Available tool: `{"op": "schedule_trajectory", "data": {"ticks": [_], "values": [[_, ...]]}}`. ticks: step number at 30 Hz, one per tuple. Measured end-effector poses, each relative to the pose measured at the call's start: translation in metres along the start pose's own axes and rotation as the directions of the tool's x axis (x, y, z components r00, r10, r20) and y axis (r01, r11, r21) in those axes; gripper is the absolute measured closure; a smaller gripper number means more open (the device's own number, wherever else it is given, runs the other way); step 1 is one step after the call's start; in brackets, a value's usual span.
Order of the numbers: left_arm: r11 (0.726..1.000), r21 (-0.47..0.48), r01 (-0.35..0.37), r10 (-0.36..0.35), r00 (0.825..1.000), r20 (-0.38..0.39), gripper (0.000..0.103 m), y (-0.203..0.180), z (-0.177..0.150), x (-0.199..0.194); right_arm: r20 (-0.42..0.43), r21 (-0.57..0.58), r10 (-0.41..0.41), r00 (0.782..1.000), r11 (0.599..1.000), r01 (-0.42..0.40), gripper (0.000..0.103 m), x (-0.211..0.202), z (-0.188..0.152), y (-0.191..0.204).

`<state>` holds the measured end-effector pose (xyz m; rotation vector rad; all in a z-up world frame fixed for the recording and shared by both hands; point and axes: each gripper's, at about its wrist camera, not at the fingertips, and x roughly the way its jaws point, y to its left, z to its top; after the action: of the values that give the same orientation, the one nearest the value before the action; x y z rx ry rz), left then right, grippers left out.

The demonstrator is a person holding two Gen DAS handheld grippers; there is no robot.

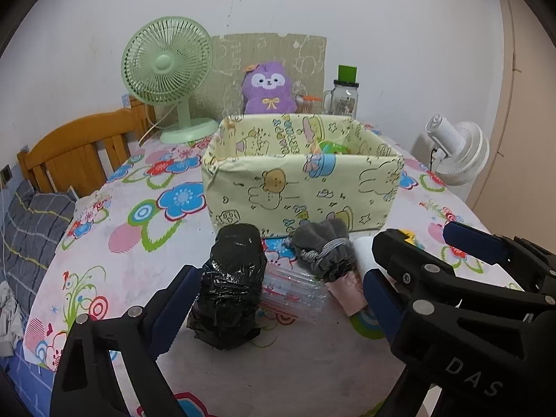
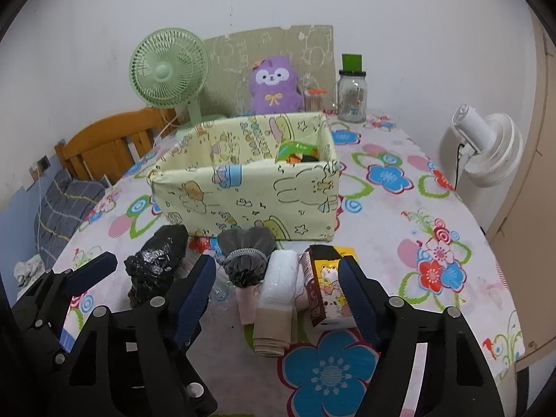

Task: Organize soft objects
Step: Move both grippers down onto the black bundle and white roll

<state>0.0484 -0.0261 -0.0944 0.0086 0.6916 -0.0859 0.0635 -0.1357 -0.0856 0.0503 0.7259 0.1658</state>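
A yellow cartoon-print fabric box (image 1: 299, 191) (image 2: 250, 194) stands mid-table with a few items inside. In front of it lie a black plastic-wrapped bundle (image 1: 231, 288) (image 2: 156, 264), a grey scrunchie bundle (image 1: 323, 253) (image 2: 245, 255), a clear packet (image 1: 295, 292), a white and beige roll (image 2: 278, 299) and a small cartoon carton (image 2: 323, 285). My left gripper (image 1: 278, 302) is open, with the black bundle by its left finger. My right gripper (image 2: 278, 295) is open around the white roll and carton; it also shows at the right in the left wrist view (image 1: 434, 253).
A green desk fan (image 1: 166, 69), a purple plush (image 1: 267, 88) and a glass jar with a green lid (image 1: 344, 97) stand at the back by the wall. A white fan (image 2: 486, 149) stands off the table's right edge. A wooden bed frame (image 1: 76, 153) lies left.
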Motion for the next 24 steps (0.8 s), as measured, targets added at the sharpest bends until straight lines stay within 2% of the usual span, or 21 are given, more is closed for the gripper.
{"op": "schedule_trajectory", "data": {"ticks": [5,24], "values": [[1.000,-0.009,-0.024,0.023,0.999,-0.030,0.009,0.007,-0.002,0.011,-0.038,0.002,0.003,0.999,1.000,-0.003,0.038,0.013,-0.002,0.001],[0.999,-0.002,-0.054,0.054,0.990,-0.129,0.011,0.019,-0.013,0.047,-0.176,0.013,0.024,0.984,1.000,-0.022,0.058,0.058,-0.010,0.005]]}}
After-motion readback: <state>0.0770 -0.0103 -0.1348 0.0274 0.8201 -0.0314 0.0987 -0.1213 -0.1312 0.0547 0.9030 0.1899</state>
